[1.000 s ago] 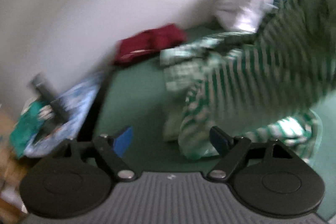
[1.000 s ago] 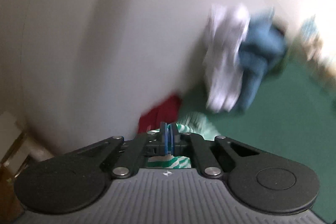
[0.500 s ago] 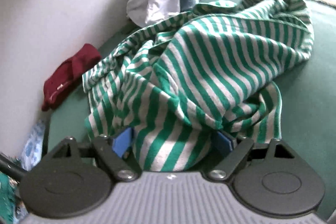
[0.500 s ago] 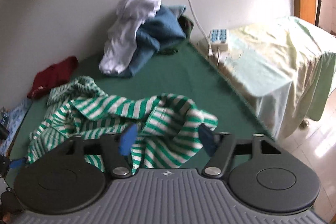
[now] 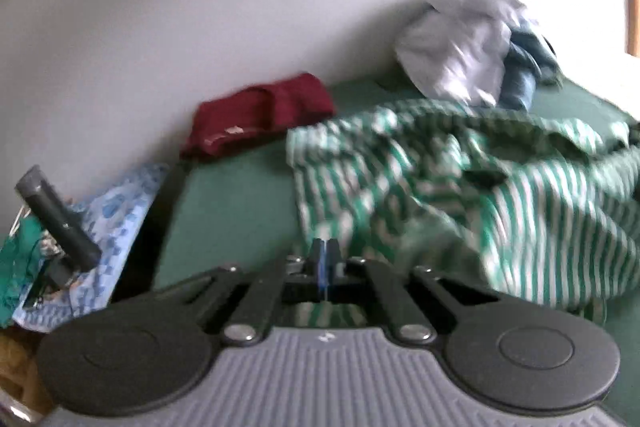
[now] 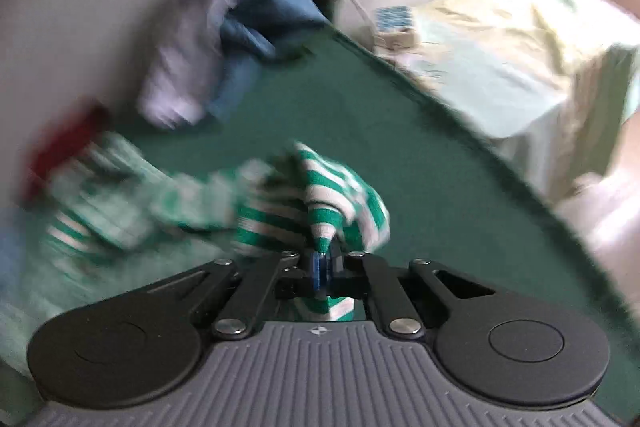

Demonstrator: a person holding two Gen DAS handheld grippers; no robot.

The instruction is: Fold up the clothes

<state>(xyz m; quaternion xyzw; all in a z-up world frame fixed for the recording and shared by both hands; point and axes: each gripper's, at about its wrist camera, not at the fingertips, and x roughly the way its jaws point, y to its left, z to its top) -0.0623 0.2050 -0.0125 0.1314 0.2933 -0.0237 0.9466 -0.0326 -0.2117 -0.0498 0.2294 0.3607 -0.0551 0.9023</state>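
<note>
- One green-and-white striped garment is seen crumpled on the green table, spread across its middle (much of it blurred).
- Two grippers are counted. The right gripper is clenched on a fold of the striped cloth.
- The left gripper is closed; striped cloth is seen beneath it, but a grip cannot be told.
- Three other garments are counted by the wall: one dark red, one white, one blue.
</note>
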